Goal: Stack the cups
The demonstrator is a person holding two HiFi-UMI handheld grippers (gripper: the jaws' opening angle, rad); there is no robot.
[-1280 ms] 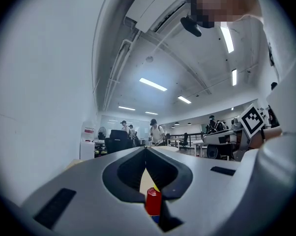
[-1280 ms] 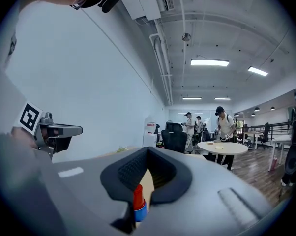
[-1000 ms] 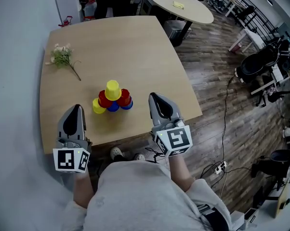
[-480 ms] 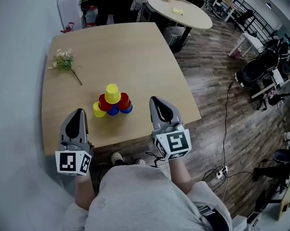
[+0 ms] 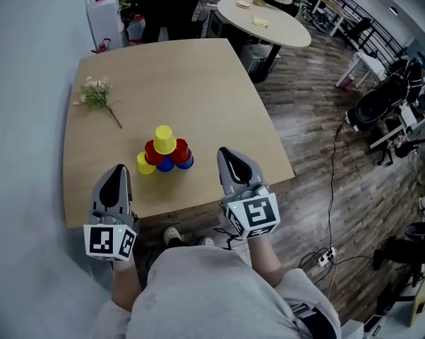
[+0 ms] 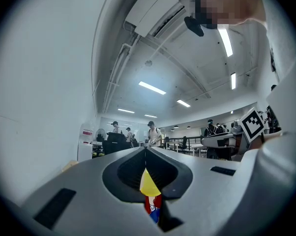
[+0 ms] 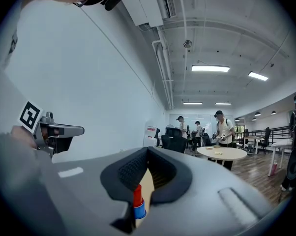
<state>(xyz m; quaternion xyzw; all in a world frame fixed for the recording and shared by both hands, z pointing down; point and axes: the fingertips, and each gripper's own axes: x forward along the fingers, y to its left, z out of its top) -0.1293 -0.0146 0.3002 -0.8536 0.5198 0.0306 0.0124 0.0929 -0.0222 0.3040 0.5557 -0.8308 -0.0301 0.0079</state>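
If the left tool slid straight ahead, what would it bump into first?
Probably the cup stack: the left tool has it dead ahead in its own view. From the head view it might only graze the stack's left side.

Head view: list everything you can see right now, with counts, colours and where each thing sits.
table: one, light wood, centre
cups: six, two yellow, two red, two blue, one pyramid near the table's near edge
flower sprig: one, pale blooms, table's far left
round table: one, cream, beyond the wooden one
left gripper: one, grey, jaws shut, empty, left of the cups
right gripper: one, grey, jaws shut, empty, right of the cups
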